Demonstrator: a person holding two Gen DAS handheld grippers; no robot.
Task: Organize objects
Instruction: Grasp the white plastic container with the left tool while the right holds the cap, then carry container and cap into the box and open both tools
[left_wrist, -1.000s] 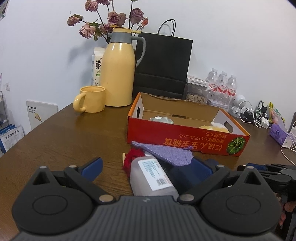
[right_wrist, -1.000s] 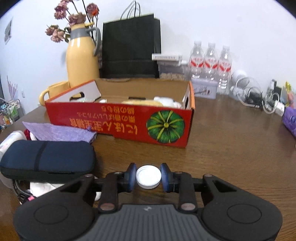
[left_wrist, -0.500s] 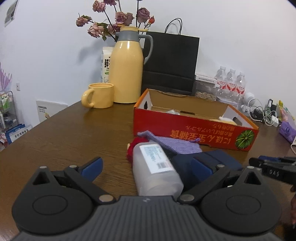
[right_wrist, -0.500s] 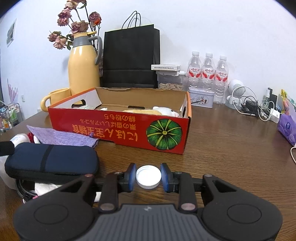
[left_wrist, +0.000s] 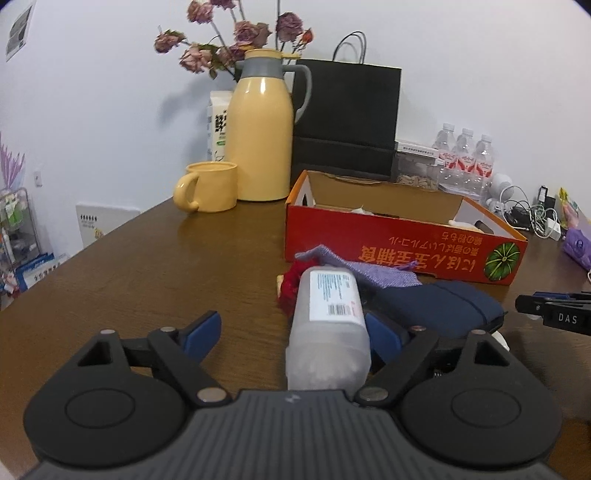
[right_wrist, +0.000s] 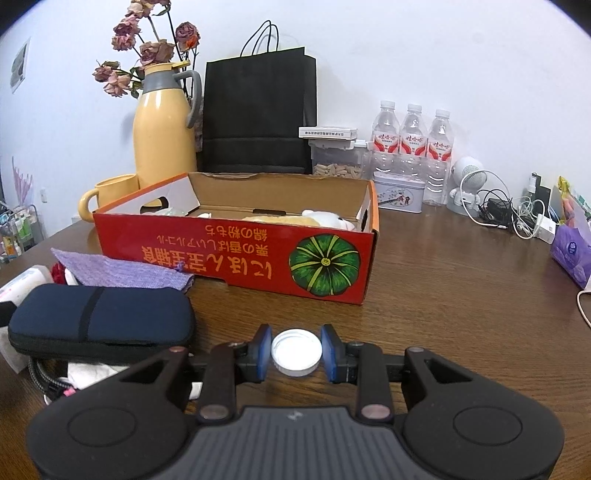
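A translucent white bottle (left_wrist: 328, 321) with a printed label lies on the brown table (left_wrist: 147, 280), its end toward me. My left gripper (left_wrist: 291, 334) straddles it and its jaws are closing. The right pad sits beside the bottle; the left pad (left_wrist: 203, 330) is still clear of it. My right gripper (right_wrist: 295, 354) is shut on a white bottle cap (right_wrist: 295, 352) just above the table. Ahead stands an open red cardboard box (right_wrist: 236, 251) with a few items inside. A navy pouch (right_wrist: 99, 317) and a purple cloth (right_wrist: 122, 271) lie between the bottle and the box.
A yellow thermos jug (left_wrist: 260, 136), a yellow mug (left_wrist: 208, 186) and a black paper bag (left_wrist: 347, 122) stand behind the box. Water bottles (right_wrist: 413, 147), a tin, tangled cables (right_wrist: 517, 214) and a purple pack (right_wrist: 572, 251) fill the back right. White tissue and a cord lie under the pouch.
The left gripper has sunk toward the table and the bottle now sits deeper between its jaws, which have begun to narrow. The right gripper still holds the cap in the same spot.
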